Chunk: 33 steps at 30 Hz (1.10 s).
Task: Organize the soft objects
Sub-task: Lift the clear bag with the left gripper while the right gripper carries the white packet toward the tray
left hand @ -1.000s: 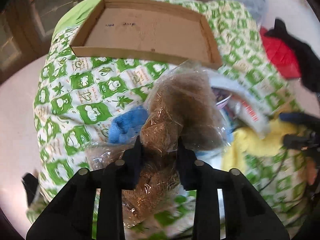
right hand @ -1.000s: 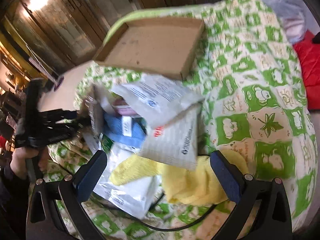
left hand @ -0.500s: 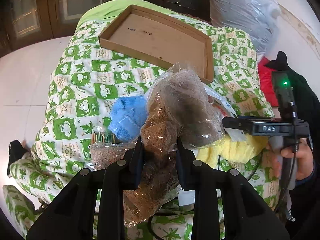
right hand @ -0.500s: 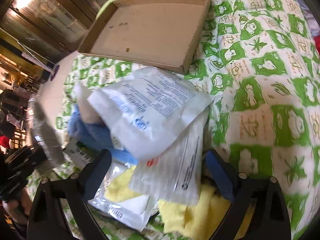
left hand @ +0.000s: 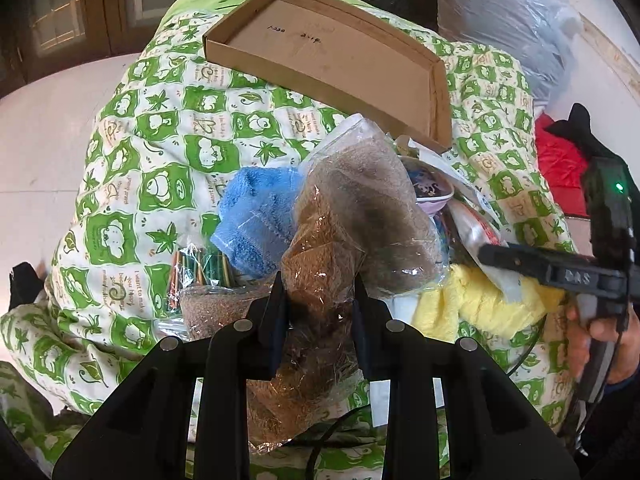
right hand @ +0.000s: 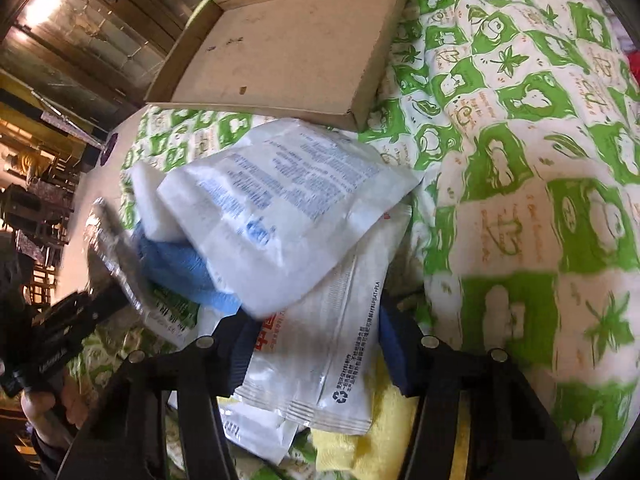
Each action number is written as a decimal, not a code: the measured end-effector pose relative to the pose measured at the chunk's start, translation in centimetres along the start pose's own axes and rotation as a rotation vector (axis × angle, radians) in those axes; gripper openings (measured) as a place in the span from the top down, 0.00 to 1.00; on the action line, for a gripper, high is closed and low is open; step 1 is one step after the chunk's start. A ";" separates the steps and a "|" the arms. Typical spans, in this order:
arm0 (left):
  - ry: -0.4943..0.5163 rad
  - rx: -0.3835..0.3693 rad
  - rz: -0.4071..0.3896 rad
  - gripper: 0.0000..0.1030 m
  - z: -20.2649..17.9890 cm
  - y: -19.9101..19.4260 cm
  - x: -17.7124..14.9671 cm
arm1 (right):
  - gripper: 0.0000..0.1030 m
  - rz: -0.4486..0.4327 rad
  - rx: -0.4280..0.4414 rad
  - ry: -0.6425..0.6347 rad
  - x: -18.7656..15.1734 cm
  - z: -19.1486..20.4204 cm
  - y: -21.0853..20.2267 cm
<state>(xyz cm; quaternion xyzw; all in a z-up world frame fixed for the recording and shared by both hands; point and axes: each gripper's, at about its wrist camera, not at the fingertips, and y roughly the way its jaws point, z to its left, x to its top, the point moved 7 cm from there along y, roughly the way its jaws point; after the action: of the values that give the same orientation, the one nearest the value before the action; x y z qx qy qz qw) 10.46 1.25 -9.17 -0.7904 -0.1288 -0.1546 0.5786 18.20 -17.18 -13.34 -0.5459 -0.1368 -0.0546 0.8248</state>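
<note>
My left gripper (left hand: 319,300) is shut on a clear bag of brown fuzzy cloth (left hand: 352,216) and holds it above the pile. A blue towel (left hand: 256,216) and a yellow cloth (left hand: 480,304) lie below it. An open cardboard tray (left hand: 340,60) sits on the green and white quilt (left hand: 160,152) behind. My right gripper (right hand: 316,344) has its jaws on both sides of a flat white packet (right hand: 340,340), with a bigger white packet (right hand: 288,200) on top. The tray also shows in the right wrist view (right hand: 288,40). I cannot tell whether the jaws press the packet.
A grey plastic sack (left hand: 512,20) and red and black clothes (left hand: 560,160) lie at the right. A pack of coloured sticks (left hand: 192,272) lies left of the pile. White floor (left hand: 48,136) surrounds the quilt. A black cable (left hand: 332,432) runs under the pile.
My left gripper has lifted the brown bag a little higher. My right gripper has moved forward and narrowed from wide open to close around the flat white packet.
</note>
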 end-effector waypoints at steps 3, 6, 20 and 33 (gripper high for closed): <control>0.003 0.004 0.002 0.74 -0.1 0.0 -0.1 | 0.47 -0.006 0.030 -0.014 -1.3 0.7 -0.8; 0.007 0.005 -0.002 0.73 -0.3 -0.1 -0.1 | 0.48 -0.015 0.061 -0.032 -2.4 1.5 -1.8; 0.033 0.013 -0.024 0.73 -1.7 -1.9 0.1 | 0.49 -0.022 0.168 -0.120 -4.5 6.4 -3.9; 0.061 0.040 -0.041 0.73 -2.6 -2.5 0.6 | 0.49 -0.049 0.148 -0.116 -4.1 6.0 -4.6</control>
<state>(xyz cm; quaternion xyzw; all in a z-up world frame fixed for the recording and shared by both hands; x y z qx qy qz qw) 9.84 -0.51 -5.96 -0.7708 -0.1303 -0.1878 0.5947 12.15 -13.77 -8.27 -0.4824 -0.2015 -0.0328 0.8518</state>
